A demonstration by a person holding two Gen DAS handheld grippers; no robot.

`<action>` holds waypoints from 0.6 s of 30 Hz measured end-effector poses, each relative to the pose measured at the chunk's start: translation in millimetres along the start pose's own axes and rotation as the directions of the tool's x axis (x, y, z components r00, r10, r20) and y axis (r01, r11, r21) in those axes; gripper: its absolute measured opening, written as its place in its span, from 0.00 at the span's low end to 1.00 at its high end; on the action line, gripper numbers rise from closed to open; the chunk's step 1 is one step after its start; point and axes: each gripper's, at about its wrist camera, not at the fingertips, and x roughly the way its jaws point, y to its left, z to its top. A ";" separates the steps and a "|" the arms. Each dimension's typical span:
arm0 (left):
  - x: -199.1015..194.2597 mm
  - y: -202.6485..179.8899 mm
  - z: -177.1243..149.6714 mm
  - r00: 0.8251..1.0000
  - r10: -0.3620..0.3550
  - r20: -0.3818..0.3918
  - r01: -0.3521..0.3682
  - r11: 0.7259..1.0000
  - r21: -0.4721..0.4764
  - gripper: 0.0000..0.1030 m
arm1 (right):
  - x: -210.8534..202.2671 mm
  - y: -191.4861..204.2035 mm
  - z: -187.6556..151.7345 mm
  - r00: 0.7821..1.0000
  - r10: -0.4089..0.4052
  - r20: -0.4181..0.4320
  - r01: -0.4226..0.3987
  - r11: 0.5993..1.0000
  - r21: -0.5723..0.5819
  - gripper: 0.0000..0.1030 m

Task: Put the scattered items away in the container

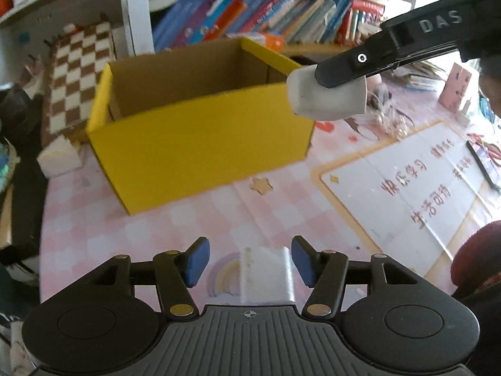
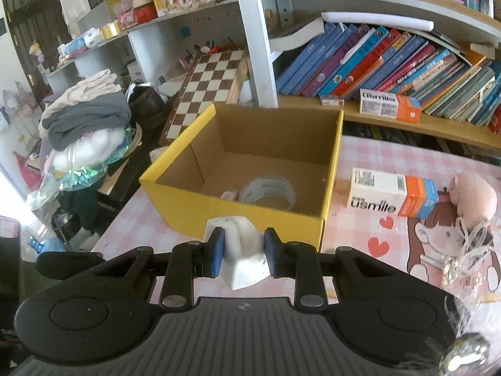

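Observation:
An open yellow cardboard box [image 1: 200, 144] stands on the pink checked tabletop. Low over the near part of the table, my left gripper [image 1: 250, 263] is open. A white wrapped packet [image 1: 266, 274] lies flat between its blue pads [image 1: 197, 261], with a clear gap on the left side. My right gripper [image 2: 244, 250] is shut on a white block [image 2: 242, 264], held just in front of the yellow box [image 2: 238, 219]. In the left wrist view the white block [image 1: 327, 97] hangs by the box's right corner. A tape roll [image 2: 267, 192] and a small pink item [image 2: 228, 195] lie inside the box.
To the right of the box lie a white and orange carton [image 2: 391, 197], a pink plush toy [image 2: 472, 197] and a beaded ribbon [image 2: 463, 250]. Behind the box are a chessboard [image 2: 206, 94] and a bookshelf [image 2: 391, 62]. A white foam piece [image 1: 59, 156] lies at the left table edge.

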 end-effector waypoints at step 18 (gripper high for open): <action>30.3 -12.4 -10.0 0.990 0.014 -0.138 -0.018 0.999 -0.031 0.55 | -4.8 -6.6 -25.9 0.998 0.017 -0.064 -0.016 1.000 0.016 0.25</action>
